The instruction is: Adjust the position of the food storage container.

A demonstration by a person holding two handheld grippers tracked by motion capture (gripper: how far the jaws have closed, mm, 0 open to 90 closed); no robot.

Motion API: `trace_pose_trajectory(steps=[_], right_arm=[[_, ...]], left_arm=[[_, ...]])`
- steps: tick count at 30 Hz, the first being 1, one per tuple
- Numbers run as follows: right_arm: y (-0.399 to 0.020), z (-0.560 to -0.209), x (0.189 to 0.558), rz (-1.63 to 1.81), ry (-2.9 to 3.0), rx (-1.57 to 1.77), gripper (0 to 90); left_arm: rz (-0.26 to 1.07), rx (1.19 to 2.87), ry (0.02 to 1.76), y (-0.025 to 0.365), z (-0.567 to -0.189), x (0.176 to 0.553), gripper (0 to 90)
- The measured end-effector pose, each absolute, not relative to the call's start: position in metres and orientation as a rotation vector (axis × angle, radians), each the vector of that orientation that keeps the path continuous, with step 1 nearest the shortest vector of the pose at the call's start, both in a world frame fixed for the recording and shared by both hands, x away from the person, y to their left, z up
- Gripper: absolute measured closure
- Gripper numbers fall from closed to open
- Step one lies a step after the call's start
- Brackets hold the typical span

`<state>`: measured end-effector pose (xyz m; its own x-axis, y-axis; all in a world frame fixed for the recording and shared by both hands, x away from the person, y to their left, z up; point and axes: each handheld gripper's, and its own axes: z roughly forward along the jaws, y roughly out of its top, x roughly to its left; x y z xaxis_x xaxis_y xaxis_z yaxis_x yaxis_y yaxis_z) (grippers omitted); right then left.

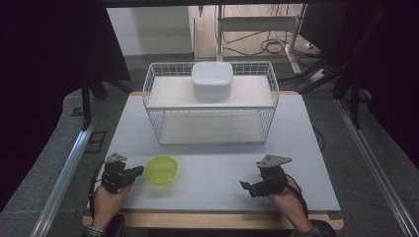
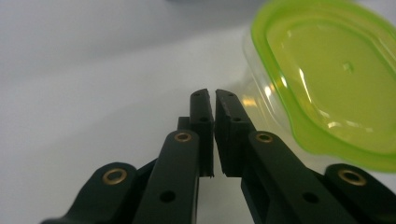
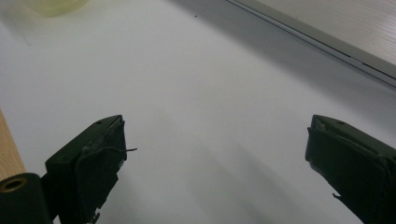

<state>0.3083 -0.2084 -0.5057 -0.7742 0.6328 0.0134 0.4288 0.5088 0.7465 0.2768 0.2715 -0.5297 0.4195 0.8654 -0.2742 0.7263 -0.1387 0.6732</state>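
Just left of the green-lidded tub [image 1: 160, 170], my left gripper [image 1: 139, 171] clenched empty, right gripper [image 1: 245, 187] released

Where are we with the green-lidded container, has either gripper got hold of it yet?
Not yet. Done so far: the left gripper has been brought beside the green-lidded container, jaws nearly together with nothing between them. In hand: that approach; the container sits on the table, lid on, ungripped. The right gripper waits open over bare table. Left: gripping and moving it, perhaps to the wire rack, where a white container sits on top.
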Motion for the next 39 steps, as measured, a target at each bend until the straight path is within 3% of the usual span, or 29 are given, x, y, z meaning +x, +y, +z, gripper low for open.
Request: trace_pose_trajectory(steps=[23, 39], right_arm=[[-0.206, -0.509, 0.309, 1.113, 2.51, 0.894, 5.8], [-0.205, -0.51, 0.31, 1.114, 2.527, 0.921, 5.8]], left_arm=[[0.023, 2.005, 1.138, 0.22, -0.535, 0.288, 88.5], [-0.003, 2.117, 0.973, 0.164, -0.535, 0.291, 87.5]])
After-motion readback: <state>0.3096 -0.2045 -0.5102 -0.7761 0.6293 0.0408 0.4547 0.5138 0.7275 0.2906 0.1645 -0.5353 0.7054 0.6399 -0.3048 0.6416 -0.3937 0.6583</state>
